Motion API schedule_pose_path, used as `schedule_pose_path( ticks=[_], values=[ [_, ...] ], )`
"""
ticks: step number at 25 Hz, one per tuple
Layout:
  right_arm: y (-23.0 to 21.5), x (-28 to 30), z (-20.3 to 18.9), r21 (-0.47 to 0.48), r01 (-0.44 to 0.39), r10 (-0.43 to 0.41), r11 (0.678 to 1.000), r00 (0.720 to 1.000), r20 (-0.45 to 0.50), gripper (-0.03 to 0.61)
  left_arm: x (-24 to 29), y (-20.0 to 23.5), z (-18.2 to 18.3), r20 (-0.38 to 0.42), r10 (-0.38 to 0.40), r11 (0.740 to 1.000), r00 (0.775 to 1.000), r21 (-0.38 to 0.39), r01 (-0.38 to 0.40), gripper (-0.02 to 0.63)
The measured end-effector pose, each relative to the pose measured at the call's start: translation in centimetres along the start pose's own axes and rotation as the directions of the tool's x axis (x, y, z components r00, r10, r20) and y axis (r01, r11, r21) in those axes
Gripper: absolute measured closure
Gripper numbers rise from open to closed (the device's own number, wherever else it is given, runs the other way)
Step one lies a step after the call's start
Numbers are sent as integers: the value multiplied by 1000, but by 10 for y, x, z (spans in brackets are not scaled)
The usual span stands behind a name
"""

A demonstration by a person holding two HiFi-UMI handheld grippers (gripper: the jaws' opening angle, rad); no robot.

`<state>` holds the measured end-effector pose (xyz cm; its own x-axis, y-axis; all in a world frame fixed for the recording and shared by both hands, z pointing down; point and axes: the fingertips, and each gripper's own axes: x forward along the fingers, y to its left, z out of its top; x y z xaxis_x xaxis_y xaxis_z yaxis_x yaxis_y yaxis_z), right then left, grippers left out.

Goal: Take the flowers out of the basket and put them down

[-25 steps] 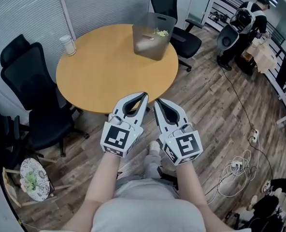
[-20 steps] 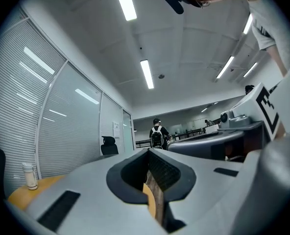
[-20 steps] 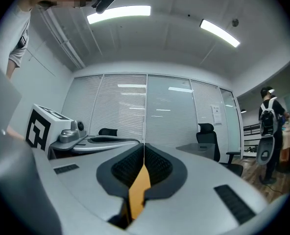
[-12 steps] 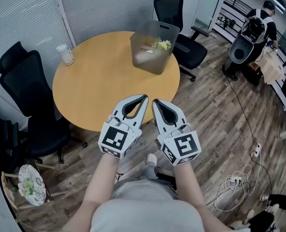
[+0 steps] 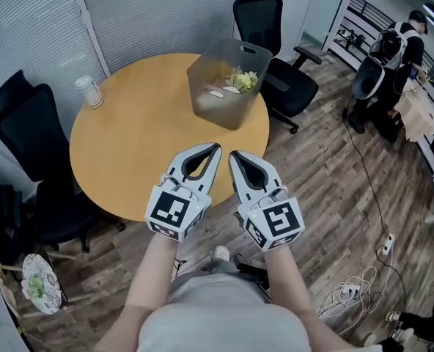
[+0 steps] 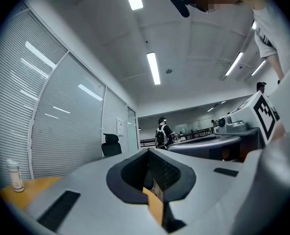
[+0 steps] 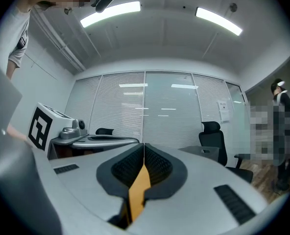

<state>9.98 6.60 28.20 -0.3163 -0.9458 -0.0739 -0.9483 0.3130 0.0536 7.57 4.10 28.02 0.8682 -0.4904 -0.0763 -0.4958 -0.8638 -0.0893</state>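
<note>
A translucent grey basket [image 5: 221, 86] stands on the far right part of the round wooden table [image 5: 136, 134], and yellow-green flowers [image 5: 243, 78] lie inside it. My left gripper [image 5: 213, 149] and right gripper [image 5: 234, 157] hover side by side over the table's near edge, well short of the basket. Both are shut with nothing in them. In the right gripper view the basket's rim [image 7: 208, 152] shows just past the shut jaws; the left gripper view shows only its own shut jaws, blinds and a distant room.
A small jar [image 5: 89, 92] stands at the table's left edge. Black office chairs [image 5: 26, 134] ring the table, one [image 5: 276, 35] just behind the basket. A person [image 5: 400, 50] stands far right. Cables [image 5: 352, 292] lie on the wooden floor.
The view has drawn nearer to the table: the basket and table sit lower and to the left in the head view. Both grippers have kept their pose, shut.
</note>
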Motion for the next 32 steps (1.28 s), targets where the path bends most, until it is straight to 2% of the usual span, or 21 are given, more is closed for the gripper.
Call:
schedule_pose_path(
  ticks=[5,13,23,32],
  values=[
    [-25,13,-6,-8,-43,43,999,999,-11,552,27,12,-1,9,39,999,999,1,-39,609],
    [-48,41,-11,16,-60,60,998,998,-5,552,56,40,3,7,46,999,999,24,-46,609],
    [-80,107,-1,32,6,-6,999,1000,8,552,94,99,20,34,-25,999,999,39,23,609],
    [-100,157,-7,22,78,-78,997,997,-18,552,126,155,14,46,-87,996,995,31,85,609]
  ],
)
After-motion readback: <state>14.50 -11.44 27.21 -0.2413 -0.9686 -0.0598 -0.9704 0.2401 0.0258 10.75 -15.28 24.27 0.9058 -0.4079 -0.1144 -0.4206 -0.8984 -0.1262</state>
